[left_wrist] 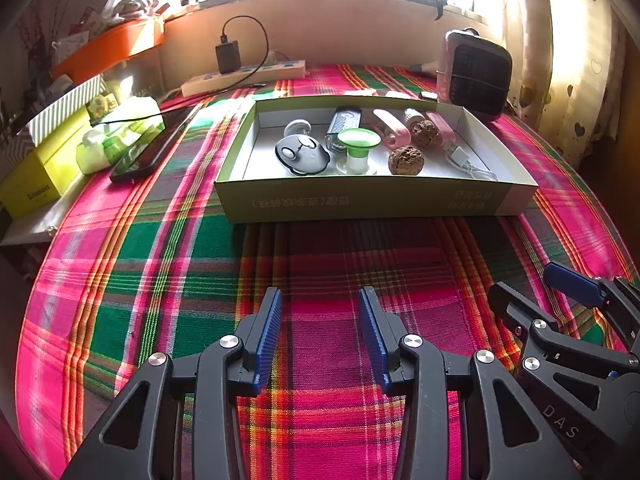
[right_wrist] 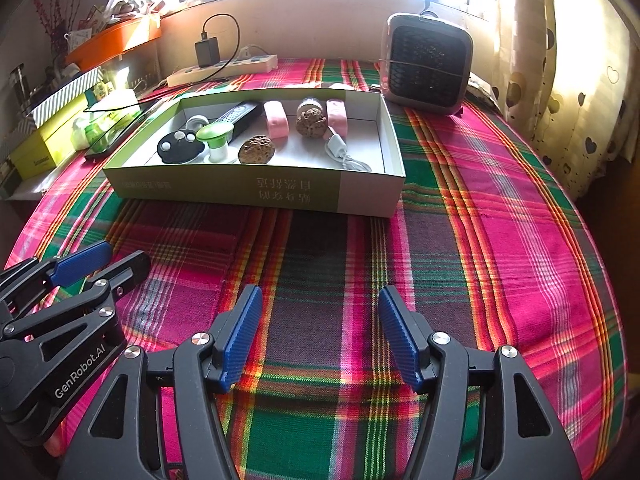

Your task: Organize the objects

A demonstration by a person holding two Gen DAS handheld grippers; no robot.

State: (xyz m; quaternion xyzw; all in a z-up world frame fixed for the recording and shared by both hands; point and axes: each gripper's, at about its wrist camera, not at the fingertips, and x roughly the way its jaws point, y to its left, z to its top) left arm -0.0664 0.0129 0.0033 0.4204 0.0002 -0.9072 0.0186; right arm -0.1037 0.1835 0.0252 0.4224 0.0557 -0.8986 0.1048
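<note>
Both grippers' jaws parted, empty — cardboard box [left_wrist: 376, 200] filled, plaid cloth [left_wrist: 320, 264].

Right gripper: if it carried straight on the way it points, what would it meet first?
Most likely the bare plaid tablecloth, since the open right gripper tilts downward; the green box lies farther ahead.

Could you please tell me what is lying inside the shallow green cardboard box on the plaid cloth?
Inside the shallow green cardboard box: a black round gadget, a green-capped white piece, two brown knobbly walnuts, two pink clips and a white cable. Its near wall hides the floor behind it.
</note>
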